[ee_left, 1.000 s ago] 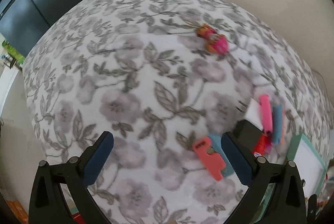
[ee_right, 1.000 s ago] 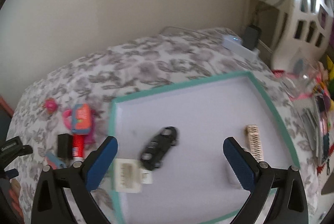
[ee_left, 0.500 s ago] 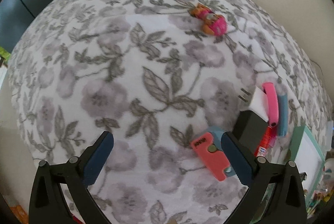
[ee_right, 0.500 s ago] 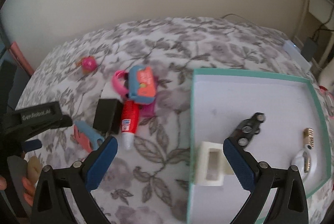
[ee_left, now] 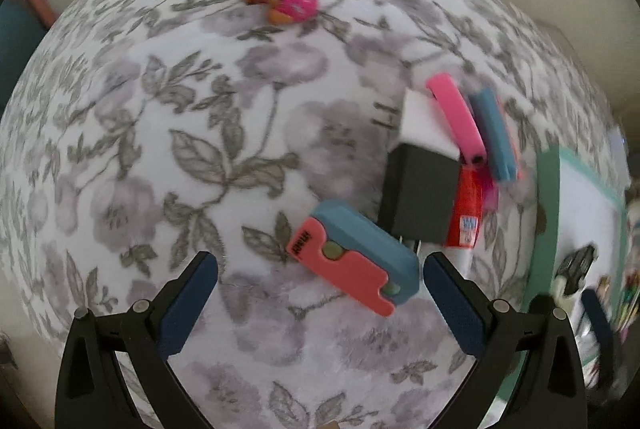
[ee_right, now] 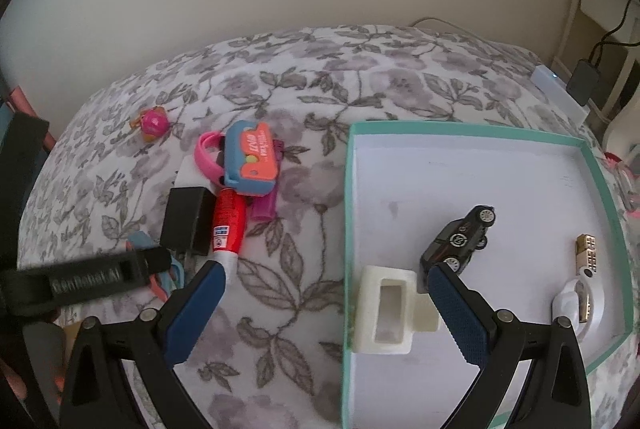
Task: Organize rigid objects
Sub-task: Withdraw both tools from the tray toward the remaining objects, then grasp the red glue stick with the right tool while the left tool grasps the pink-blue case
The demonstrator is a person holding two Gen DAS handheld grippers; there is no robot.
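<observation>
Both grippers, left gripper and right gripper, gape wide and empty above a floral cloth; a pink-and-blue block lies between the left fingers.

Tray smeared with blur at the left view's edge; black charger half covers the white one; red tube's print unreadable.
</observation>
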